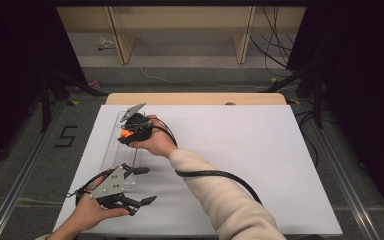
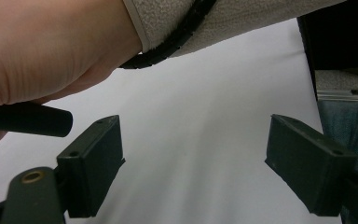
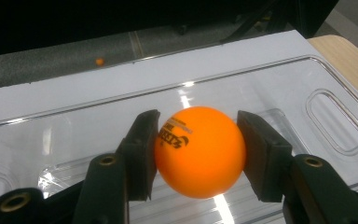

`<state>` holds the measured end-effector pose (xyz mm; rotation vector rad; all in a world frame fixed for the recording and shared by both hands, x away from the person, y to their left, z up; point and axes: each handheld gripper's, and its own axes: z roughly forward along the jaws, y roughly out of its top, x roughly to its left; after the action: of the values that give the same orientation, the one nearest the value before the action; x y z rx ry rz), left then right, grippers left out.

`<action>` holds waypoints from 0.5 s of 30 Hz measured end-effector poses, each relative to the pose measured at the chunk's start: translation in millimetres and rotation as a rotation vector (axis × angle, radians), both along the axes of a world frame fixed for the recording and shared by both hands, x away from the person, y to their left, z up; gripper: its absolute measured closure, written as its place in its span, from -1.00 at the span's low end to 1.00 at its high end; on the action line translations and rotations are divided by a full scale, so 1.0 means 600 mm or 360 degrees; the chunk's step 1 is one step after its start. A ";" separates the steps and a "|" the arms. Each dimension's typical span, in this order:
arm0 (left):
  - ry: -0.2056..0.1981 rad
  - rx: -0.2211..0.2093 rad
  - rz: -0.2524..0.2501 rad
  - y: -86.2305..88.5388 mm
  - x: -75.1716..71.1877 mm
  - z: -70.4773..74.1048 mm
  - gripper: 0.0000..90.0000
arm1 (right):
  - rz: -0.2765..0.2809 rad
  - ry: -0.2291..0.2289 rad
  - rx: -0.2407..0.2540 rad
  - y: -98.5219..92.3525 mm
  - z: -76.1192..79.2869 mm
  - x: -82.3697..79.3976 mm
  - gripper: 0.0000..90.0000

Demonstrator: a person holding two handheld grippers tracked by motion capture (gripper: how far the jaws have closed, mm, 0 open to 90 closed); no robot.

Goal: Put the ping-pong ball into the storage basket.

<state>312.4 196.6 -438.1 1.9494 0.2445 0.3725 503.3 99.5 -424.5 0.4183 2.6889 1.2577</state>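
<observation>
1. The right gripper [image 3: 196, 154] holds the orange ball [image 3: 199, 150] between its two pads, one on each side at about the ball's widest line. That grip looks sound; I would not squeeze harder, since a light hollow ball can pop out of a tight pinch.
2. The ball hangs over the clear plastic tray [image 3: 270, 93], which lies along the left part of the table [image 1: 260, 165]. From the right gripper view I cannot tell whether the ball touches the tray floor or sits just above it.
3. If the aim is to set the ball down, lower it until it rests in a moulded recess, not on a flat part where it would roll.
4. Open the jaws slowly and evenly, then lift straight up so neither pad nudges the ball.
5. The left gripper [image 1: 147, 185] waits wide open and empty near the tray's near end; it could steady the tray if it slides.
</observation>
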 end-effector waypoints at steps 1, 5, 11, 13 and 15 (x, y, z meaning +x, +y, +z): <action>-0.0001 -0.0002 0.0002 0.000 0.000 0.000 -0.60 | -0.0001 0.0001 0.0000 0.000 0.000 0.000 0.14; 0.0000 0.0000 0.0000 0.000 0.000 0.000 -0.60 | 0.0001 -0.0001 -0.0002 0.001 -0.002 0.000 0.14; -0.0001 -0.0001 0.0000 0.000 0.000 0.000 -0.60 | 0.0002 0.0000 -0.0003 0.002 -0.003 0.000 0.14; -0.0001 -0.0001 0.0000 0.000 0.000 0.000 -0.60 | 0.0003 -0.0002 -0.0005 0.002 -0.004 0.000 0.14; 0.0002 0.0000 -0.0002 0.000 0.000 0.000 -0.60 | 0.0000 0.0001 -0.0007 0.002 -0.005 0.000 0.14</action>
<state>312.3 196.6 -438.1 1.9494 0.2441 0.3707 503.4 100.4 -427.6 0.4181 2.6918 1.2519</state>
